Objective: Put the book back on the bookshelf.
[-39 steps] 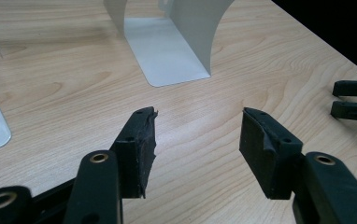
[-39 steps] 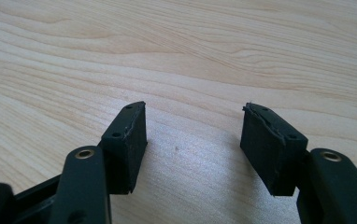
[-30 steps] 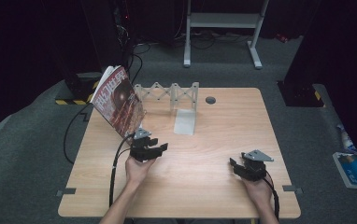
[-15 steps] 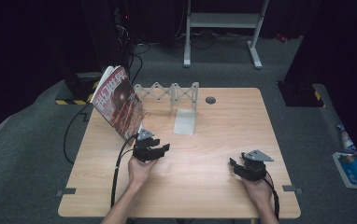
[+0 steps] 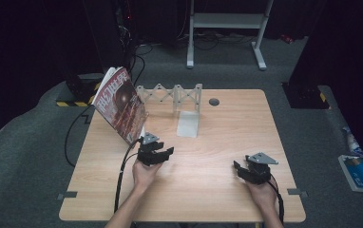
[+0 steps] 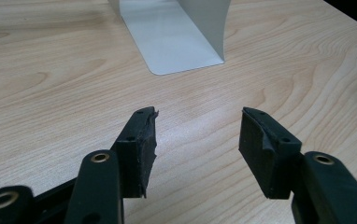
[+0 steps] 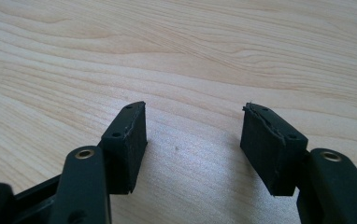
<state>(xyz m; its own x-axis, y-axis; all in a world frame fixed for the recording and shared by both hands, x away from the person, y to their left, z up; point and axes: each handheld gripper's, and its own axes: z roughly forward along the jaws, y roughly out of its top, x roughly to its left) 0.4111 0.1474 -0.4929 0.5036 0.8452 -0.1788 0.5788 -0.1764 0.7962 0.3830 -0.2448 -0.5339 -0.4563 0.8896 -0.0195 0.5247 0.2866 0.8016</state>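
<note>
Magazine [image 5: 120, 107] leaned at the worktop's [image 5: 217, 137] back left corner beside the white bookend [image 5: 188, 124], while the left hand-held gripper [image 5: 163, 153], spread and holding nothing, had crept slightly nearer it, and the right hand-held gripper [image 5: 240, 169] stayed spread too.

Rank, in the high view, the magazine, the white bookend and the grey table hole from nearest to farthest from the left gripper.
From the left gripper:
1. Magazine, leaning just behind it to the left.
2. White bookend, ahead to the right.
3. Grey hole, farther right, near the table's far edge.
</note>
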